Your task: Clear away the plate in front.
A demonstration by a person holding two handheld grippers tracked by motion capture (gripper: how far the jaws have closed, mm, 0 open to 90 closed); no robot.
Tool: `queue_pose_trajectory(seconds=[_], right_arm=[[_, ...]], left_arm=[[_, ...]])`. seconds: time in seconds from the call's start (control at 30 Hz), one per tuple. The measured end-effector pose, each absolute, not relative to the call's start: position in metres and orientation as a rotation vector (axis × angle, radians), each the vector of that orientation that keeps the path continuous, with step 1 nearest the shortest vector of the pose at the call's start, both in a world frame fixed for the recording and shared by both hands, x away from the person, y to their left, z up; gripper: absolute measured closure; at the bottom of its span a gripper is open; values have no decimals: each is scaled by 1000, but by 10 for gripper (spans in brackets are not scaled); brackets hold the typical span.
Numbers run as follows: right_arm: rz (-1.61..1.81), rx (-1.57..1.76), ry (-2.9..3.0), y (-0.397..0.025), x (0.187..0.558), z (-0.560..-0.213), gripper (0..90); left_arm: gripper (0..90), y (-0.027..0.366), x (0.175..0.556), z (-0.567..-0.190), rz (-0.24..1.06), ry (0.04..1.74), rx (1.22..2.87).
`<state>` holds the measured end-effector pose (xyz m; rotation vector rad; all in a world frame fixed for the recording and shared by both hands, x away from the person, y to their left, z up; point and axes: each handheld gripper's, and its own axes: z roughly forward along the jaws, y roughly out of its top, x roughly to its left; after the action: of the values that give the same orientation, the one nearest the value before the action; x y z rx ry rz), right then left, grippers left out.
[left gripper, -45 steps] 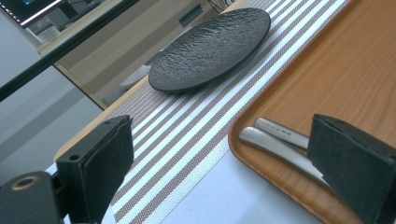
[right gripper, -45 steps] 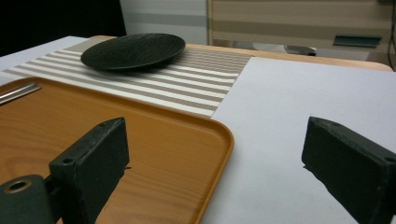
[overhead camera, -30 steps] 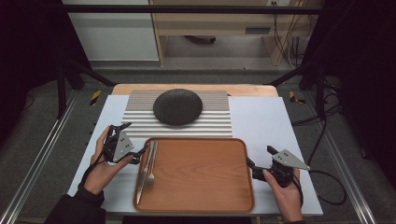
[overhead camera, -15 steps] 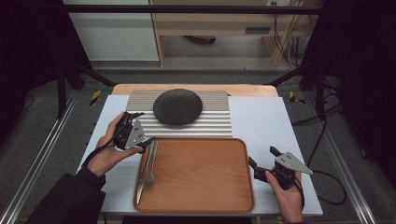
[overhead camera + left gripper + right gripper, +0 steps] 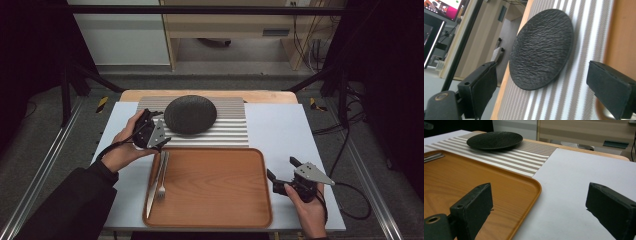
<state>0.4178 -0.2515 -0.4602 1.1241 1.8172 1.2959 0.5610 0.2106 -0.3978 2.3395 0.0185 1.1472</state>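
The left gripper (image 5: 161, 134), jaws apart, is reaching for the round black textured plate (image 5: 190, 114) lying ungrasped on the striped ribbed mat (image 5: 227, 131) at twelve o'clock. Likely bound for the orange wooden tray (image 5: 212, 186); the right gripper (image 5: 283, 172) is idling open.

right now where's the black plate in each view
high view: the black plate sits top centre on the striped mat, just right of the left gripper.
left gripper view: centre, between the open jaws.
right gripper view: upper left, beyond the wooden tray.
shared landmark: the striped mat under the plate.
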Motion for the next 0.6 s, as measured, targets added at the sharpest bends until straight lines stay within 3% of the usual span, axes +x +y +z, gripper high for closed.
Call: queue_pose_trajectory(seconds=[0.6], right_arm=[[1294,1163,1768,-271,404,-469,67]], left_arm=[[154,204,596,-415,1210,-47,2399]])
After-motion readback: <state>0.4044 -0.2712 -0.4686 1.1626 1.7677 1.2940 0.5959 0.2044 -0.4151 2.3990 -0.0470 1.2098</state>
